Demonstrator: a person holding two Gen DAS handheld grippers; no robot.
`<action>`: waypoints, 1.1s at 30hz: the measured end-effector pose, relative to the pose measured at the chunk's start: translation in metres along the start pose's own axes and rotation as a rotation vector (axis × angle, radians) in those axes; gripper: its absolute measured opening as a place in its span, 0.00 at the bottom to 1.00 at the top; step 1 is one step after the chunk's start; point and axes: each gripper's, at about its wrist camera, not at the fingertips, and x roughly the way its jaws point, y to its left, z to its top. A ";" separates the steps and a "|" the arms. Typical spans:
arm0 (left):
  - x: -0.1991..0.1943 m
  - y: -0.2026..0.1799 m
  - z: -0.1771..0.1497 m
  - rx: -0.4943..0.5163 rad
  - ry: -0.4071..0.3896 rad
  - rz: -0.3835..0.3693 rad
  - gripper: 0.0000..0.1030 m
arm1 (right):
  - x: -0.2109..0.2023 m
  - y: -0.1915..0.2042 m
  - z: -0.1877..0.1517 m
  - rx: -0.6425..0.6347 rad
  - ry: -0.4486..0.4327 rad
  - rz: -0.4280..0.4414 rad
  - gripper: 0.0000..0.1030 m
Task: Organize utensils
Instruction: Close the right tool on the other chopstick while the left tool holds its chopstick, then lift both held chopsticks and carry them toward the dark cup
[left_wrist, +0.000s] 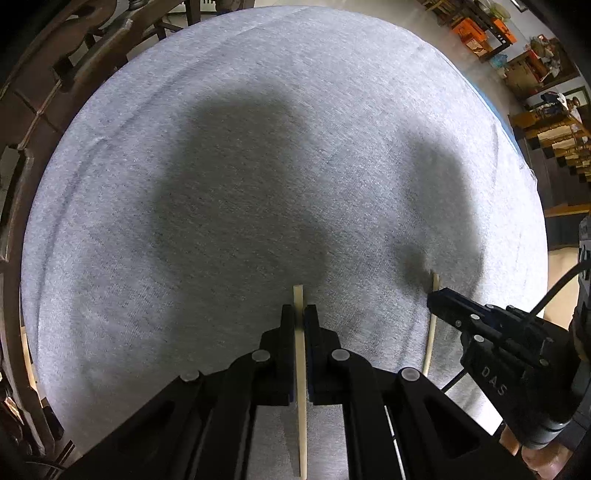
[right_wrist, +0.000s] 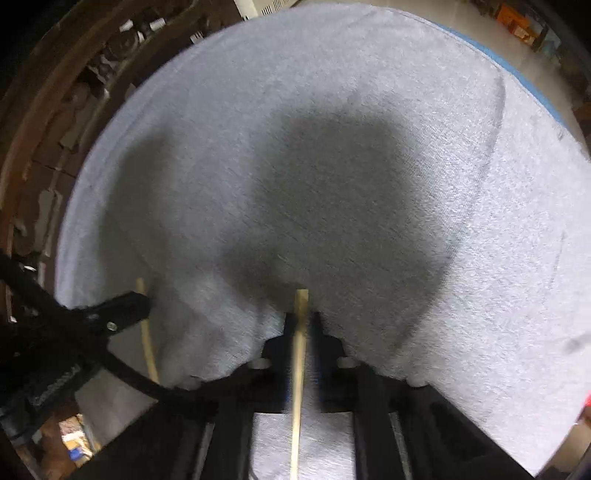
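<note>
My left gripper (left_wrist: 300, 308) is shut on a pale wooden chopstick (left_wrist: 300, 369) that runs lengthwise between its fingers, its blunt end poking out just past the tips. My right gripper (right_wrist: 301, 315) is shut on a second pale chopstick (right_wrist: 298, 369) in the same way. Each gripper shows in the other's view: the right gripper (left_wrist: 436, 299) with its chopstick (left_wrist: 430, 339) at the lower right, the left gripper (right_wrist: 142, 297) with its chopstick (right_wrist: 147, 343) at the lower left. Both are held side by side above a grey cloth-covered table (left_wrist: 258, 147).
The grey cloth (right_wrist: 369, 110) covers the whole round table, with dark shadows of the grippers on it. A carved dark wooden chair back (left_wrist: 33, 122) curves along the left edge. Shelves and boxes (left_wrist: 480, 29) stand in the far right background.
</note>
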 end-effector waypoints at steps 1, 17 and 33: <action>0.001 0.000 0.000 0.002 0.002 0.002 0.04 | 0.002 0.004 0.002 0.001 0.005 -0.003 0.06; -0.019 -0.035 -0.017 0.063 -0.059 0.000 0.04 | -0.036 -0.056 -0.035 0.178 -0.183 0.124 0.05; -0.074 -0.041 -0.070 0.101 -0.186 -0.058 0.04 | -0.101 -0.130 -0.128 0.366 -0.409 0.174 0.05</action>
